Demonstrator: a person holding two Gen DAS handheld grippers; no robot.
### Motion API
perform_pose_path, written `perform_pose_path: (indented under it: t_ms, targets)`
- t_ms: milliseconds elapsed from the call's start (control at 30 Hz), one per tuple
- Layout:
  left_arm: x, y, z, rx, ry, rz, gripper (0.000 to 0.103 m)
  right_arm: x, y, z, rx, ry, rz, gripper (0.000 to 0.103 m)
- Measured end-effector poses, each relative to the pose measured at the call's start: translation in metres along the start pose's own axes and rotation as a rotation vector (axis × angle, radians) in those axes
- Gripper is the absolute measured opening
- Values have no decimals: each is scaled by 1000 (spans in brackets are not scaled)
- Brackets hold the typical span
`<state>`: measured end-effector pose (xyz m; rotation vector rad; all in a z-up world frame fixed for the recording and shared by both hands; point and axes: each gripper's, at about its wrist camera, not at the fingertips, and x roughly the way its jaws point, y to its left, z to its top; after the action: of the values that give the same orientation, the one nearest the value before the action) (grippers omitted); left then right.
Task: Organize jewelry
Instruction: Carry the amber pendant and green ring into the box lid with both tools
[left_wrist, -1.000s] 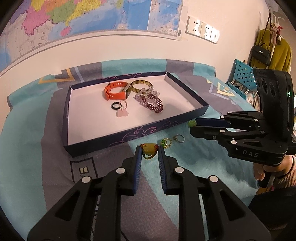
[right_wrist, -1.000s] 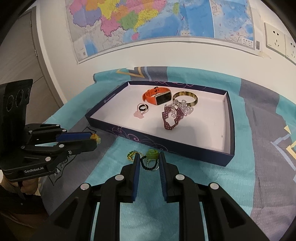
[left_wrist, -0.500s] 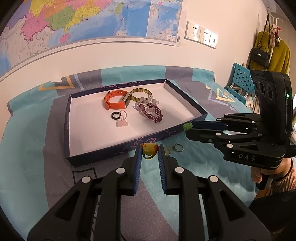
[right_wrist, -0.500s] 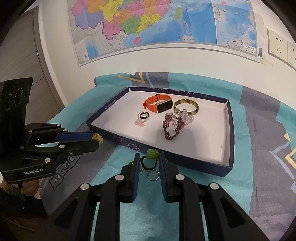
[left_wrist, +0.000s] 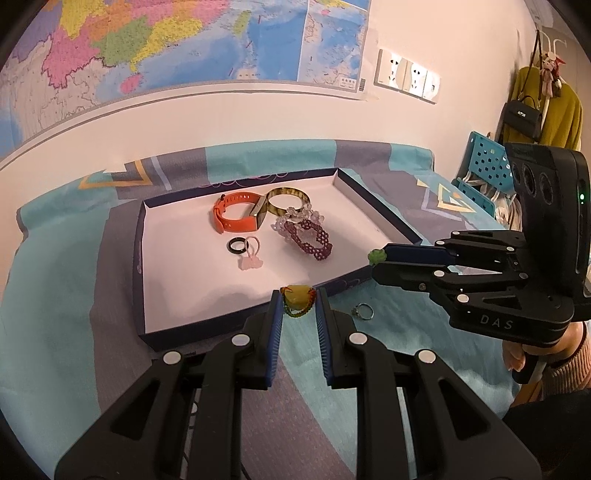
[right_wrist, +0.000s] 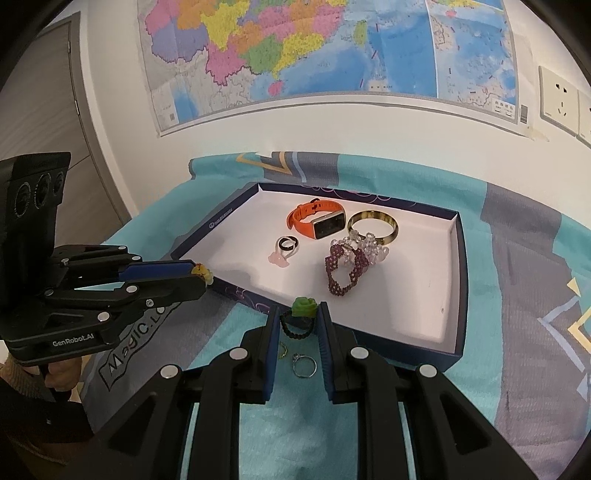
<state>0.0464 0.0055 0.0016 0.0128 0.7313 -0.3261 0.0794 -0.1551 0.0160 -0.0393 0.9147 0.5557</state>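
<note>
Left wrist view
My left gripper (left_wrist: 298, 300): clenched on a yellow-bead ring (left_wrist: 297, 299), held at the fingertips above the near wall of the tray (left_wrist: 138, 258).
My right gripper (left_wrist: 376, 260): seen from the side, pinching a green-flower ring (left_wrist: 376, 255) by the tray's right corner.
Tray contents: orange watch (left_wrist: 236, 212), gold bangle (left_wrist: 288, 199), maroon bead bracelet (left_wrist: 310, 240), black ring (left_wrist: 236, 245).
Cloth (left_wrist: 66, 295): a silver ring (left_wrist: 364, 311) lies just outside the tray.

Right wrist view
My right gripper (right_wrist: 298, 317): closed on the green-flower ring (right_wrist: 302, 314), near the tray (right_wrist: 460, 280) wall.
My left gripper (right_wrist: 201, 275): gripping the yellow-bead ring (right_wrist: 203, 272) beside the tray's left wall.
Cloth (right_wrist: 517, 258): silver ring (right_wrist: 304, 366) lies below my fingers.
</note>
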Motion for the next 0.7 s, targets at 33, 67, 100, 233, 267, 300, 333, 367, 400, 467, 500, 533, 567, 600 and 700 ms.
perform_pose_path:
  t_ms: [33,67,100,233,267,300,333,367,400,467,500,533,567,600,700]
  targets:
    - [0,0,1,0,-1,1,19,0,0,1,-1,-1,-1,19]
    - [0,0,1,0,-2,1,19,1,-1,1,-1,-2,-1,19]
    - [1,0,2,-1,-3,1,19,1,0,2,-2,-3,-2,19]
    - [3,1,5,-1,-5,4,19,3,0,5,-7,-6,-1,19]
    - [3,1,5,0,-4,4,19,4,0,5,-9,-7,-2,19]
    - [3,2,6,0,-4,5,19,4,0,6,-9,-7,-2,19]
    - [4,2,7,0,-4,6,19,4,-1,6,-9,-8,-1,19]
    - [5,2,7,0,-3,6,19,4,-1,7,-9,-8,-1,19]
    - [5,2,8,0,-3,7,19,5,-1,7,-8,-9,1,19]
    - [6,2,8,0,-2,8,19,5,-1,8,-7,-9,4,19]
    - [7,2,10,1,-2,10,19,5,-1,9,-7,-10,3,18]
    - [7,2,10,1,-3,11,19,5,-1,9,-7,-10,3,19]
    - [8,3,11,1,-3,12,19,5,-1,10,-7,-11,4,19]
    - [8,3,12,0,-4,13,19,5,-1,9,-7,-11,5,19]
    - [10,4,14,-1,-5,16,19,6,-1,12,-8,-12,4,19]
